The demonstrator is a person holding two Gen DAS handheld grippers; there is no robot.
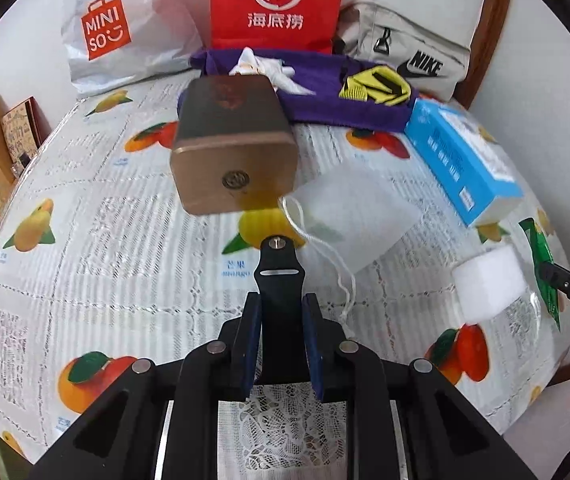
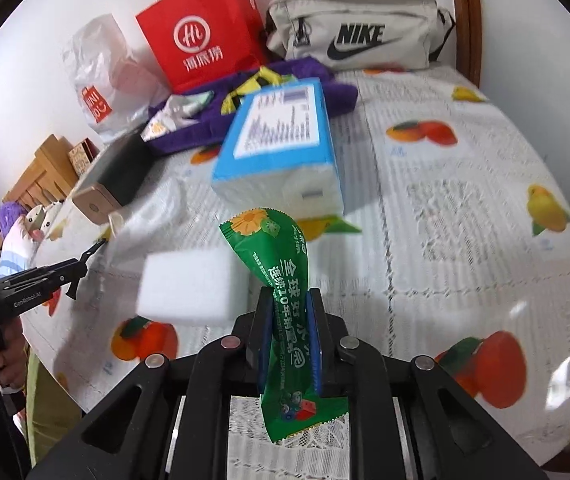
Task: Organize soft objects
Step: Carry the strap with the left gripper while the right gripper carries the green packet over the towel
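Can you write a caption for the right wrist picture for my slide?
The right gripper pinches a green snack packet above the fruit-print tablecloth, beside a white foam block.

My right gripper [image 2: 289, 332] is clamped on a green snack packet [image 2: 285, 280], which stands up between my pads at lower centre. A white foam block [image 2: 193, 288] lies just left of it on the fruit-print tablecloth [image 2: 445, 220]. Above, mid-frame, sits a blue tissue pack [image 2: 281, 140]. My left gripper [image 2: 97, 248] enters from the left edge.

Fruit-print tablecloth [image 1: 85, 280], white sponge [image 1: 493, 282], blue tissue pack [image 1: 461, 160], mesh pouch [image 1: 361, 216], purple cloth [image 1: 325, 100]
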